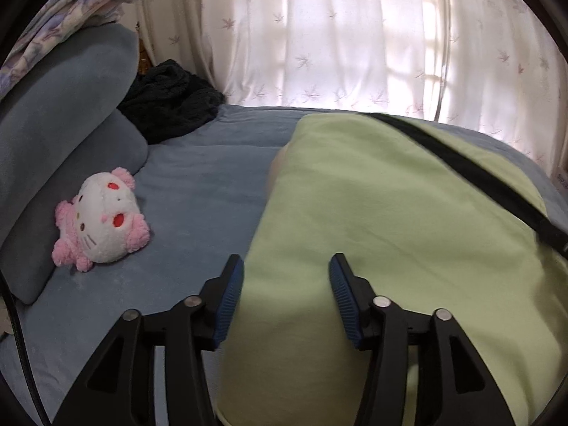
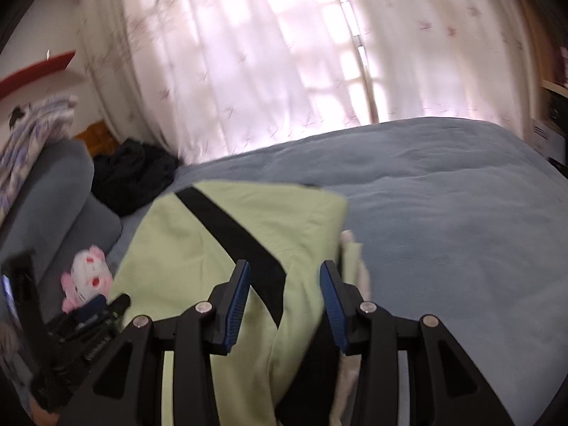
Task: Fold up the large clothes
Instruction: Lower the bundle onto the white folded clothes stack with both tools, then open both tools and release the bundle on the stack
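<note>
A light green garment (image 1: pixel 390 213) with a black diagonal stripe (image 1: pixel 461 174) lies folded on the blue bed cover (image 1: pixel 198 184). My left gripper (image 1: pixel 285 266) hovers over the garment's near left edge. Its jaws stand apart, with cloth beneath them and nothing pinched. In the right wrist view the same garment (image 2: pixel 167 248) and its stripe (image 2: pixel 230 230) run under my right gripper (image 2: pixel 285 269). That gripper is open above the garment's right part, where a pale inner layer (image 2: pixel 355 248) shows at the edge. The left gripper (image 2: pixel 88 312) appears at the lower left of that view.
A pink and white plush toy (image 1: pixel 103 220) lies left of the garment against grey-blue pillows (image 1: pixel 64 106). A floral blanket (image 1: pixel 71 10) tops the pillows. A dark crumpled garment (image 1: pixel 170 96) sits at the bed's far corner. White curtains (image 1: pixel 319 35) hang behind. Bare bed cover (image 2: pixel 443 213) stretches right.
</note>
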`<state>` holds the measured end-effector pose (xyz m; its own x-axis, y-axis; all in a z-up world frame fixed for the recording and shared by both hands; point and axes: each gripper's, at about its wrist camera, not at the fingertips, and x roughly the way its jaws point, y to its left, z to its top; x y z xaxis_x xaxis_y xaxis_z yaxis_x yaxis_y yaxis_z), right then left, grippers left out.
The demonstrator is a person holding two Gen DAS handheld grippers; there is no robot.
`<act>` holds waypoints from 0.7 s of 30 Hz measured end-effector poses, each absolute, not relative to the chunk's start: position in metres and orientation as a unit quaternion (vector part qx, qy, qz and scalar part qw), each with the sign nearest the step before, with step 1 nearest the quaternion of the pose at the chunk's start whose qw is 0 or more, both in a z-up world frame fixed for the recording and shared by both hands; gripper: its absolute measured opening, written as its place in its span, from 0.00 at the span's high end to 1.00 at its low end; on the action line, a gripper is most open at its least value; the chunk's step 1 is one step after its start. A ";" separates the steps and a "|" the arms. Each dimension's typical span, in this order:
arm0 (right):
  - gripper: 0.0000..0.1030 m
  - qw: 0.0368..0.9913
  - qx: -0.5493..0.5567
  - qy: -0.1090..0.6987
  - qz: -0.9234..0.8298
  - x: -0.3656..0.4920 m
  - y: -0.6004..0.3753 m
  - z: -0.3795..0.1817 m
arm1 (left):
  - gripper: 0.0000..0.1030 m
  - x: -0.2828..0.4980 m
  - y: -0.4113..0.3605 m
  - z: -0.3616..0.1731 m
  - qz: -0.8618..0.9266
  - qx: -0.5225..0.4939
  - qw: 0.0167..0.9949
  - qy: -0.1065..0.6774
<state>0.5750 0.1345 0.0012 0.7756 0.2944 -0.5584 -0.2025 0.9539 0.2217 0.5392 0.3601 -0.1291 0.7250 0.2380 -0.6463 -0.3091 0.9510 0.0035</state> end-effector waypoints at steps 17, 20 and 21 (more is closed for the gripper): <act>0.50 0.920 0.071 0.365 0.122 0.589 0.148 -0.031 | 0.41 0.537 0.371 -0.143 0.182 -0.092 0.909 0.362; 0.38 0.915 0.080 0.380 0.114 0.573 0.139 -0.022 | 0.40 0.522 0.373 -0.135 0.173 -0.110 0.907 0.368; 0.38 0.913 0.080 0.382 0.115 0.568 0.138 -0.020 | 0.40 0.515 0.372 -0.131 0.172 -0.108 0.906 0.371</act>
